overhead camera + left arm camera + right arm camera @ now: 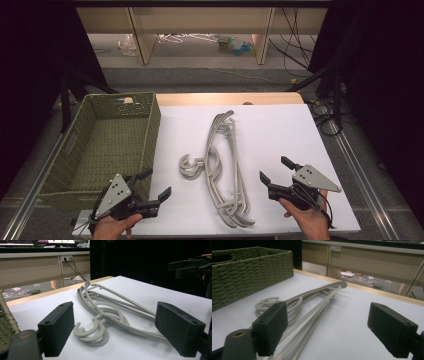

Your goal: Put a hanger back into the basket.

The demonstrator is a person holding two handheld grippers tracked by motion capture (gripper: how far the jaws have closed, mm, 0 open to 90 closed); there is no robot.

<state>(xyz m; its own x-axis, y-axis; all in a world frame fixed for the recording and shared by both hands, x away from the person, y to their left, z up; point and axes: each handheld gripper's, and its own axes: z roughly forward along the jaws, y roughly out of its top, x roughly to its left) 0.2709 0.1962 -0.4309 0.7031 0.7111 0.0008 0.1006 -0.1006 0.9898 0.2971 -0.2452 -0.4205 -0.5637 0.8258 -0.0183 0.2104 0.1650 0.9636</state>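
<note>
The left gripper point(156, 184) is held low at the near edge of the white table point(280, 130), and the person's left hand point(116, 226) grips it from behind, with the fingers wrapped around the handle. Its jaws are spread wide and nothing is between them; they point forward and to the right, toward the grey hangers point(220, 167). In the left gripper view the hooks of the hangers point(93, 330) lie on the table just in front of the two black jaws, a little closer to the left jaw, and they do not touch it. The green woven basket point(87, 125) stands directly beside this gripper on its left side, and the basket wall point(6, 326) shows at the left border of that view. The right gripper point(276, 172) is also near the front edge of the table, held by the right hand point(307, 217) from below and behind, and it points forward and to the left. Its jaws are wide apart as well, with nothing pinched. In the right gripper view the long arms of the hangers point(317, 302) run forward from beside the left jaw, and the basket point(249, 272) stands farther off to the left. The stack of hangers lies flat between the two grippers, and neither gripper touches it.
</note>
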